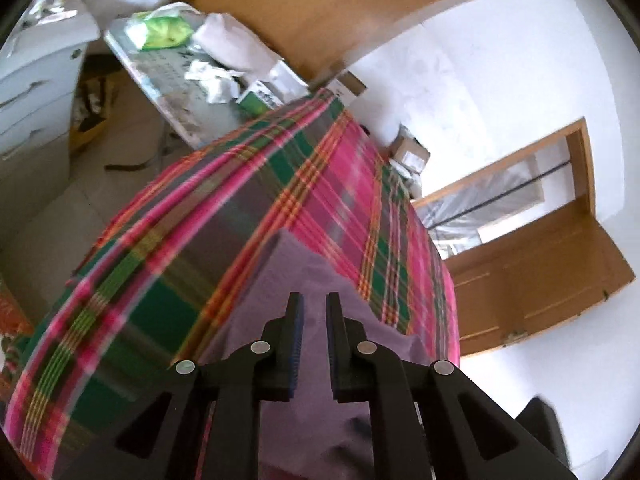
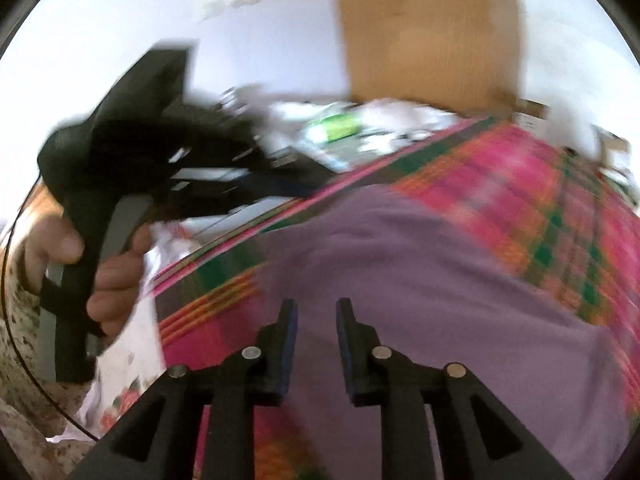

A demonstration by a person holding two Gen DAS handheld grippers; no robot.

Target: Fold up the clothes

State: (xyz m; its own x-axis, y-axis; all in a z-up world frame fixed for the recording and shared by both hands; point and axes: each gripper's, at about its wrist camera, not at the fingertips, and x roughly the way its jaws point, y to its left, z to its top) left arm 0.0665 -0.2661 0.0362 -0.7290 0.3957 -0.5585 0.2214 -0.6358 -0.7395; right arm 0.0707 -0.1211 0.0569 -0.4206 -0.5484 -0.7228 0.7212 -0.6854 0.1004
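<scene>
Fingers of the left gripper [image 1: 313, 300] stand parted with a narrow gap, released and gripping nothing, and the purple garment [image 1: 292, 280] lies directly beneath and ahead of them on the plaid bedsheet [image 1: 192, 232]. The right gripper [image 2: 317, 306] is likewise unclenched, its jaws a little wider apart, hovering over the same garment [image 2: 420, 280], which spreads ahead of it and off to its right. To its left, a hand [image 2: 108, 276] grips the handle of the other tool. Both views are smeared with motion, so the chief risk, as I judge it, is a hurried pinch: the jaws could catch the sheet along with the cloth, or take a single layer near the raised corner ahead of the left gripper, and the fold would drag crooked. Two grippers closing at uneven points would also skew the edge. By count: two grippers, one purple garment, one plaid sheet, one hand in sight; beyond the bed's far edge, a cluttered table [image 1: 168, 80] whose items blur past counting.
</scene>
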